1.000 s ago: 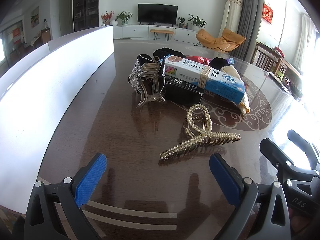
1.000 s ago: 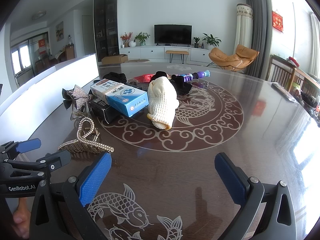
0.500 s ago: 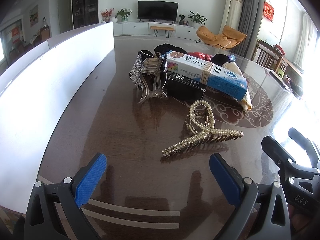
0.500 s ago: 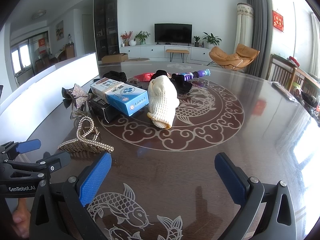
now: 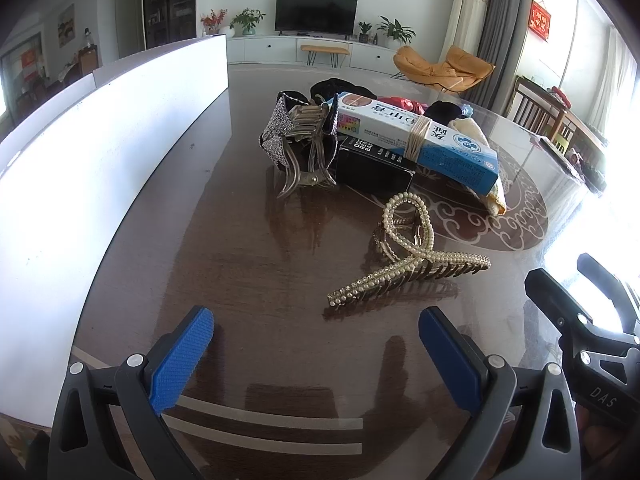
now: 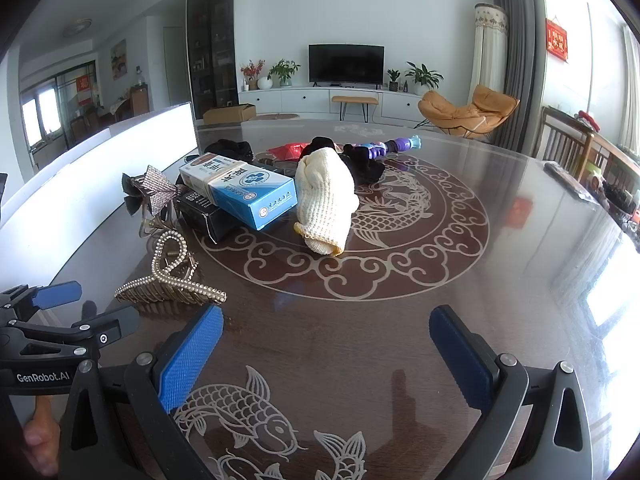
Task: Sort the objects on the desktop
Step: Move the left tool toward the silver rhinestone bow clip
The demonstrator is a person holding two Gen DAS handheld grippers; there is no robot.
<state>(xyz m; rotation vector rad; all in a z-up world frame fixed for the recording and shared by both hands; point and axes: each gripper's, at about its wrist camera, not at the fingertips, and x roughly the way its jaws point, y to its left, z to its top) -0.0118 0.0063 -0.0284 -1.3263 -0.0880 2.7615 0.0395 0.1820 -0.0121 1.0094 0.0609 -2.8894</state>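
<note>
A pearl-studded hair claw (image 5: 408,252) (image 6: 170,280) lies on the dark table just ahead of my left gripper (image 5: 316,350), which is open and holds nothing. Behind it a rhinestone bow clip (image 5: 298,142) (image 6: 154,192) leans on a black box (image 5: 374,162). A blue-and-white carton (image 5: 416,140) (image 6: 240,192) rests on that box. A cream knitted glove (image 6: 326,200) lies right of the carton. My right gripper (image 6: 326,350) is open over bare table, near the front edge.
A white panel (image 5: 100,152) runs along the table's left side. Black fabric (image 6: 362,160), a red item (image 6: 290,150) and a purple toy (image 6: 384,146) lie behind the glove. The left gripper's body (image 6: 52,328) shows at the right wrist view's left.
My left gripper has crept forward, so the pearl claw and the pile appear slightly nearer. The right gripper has barely moved.
</note>
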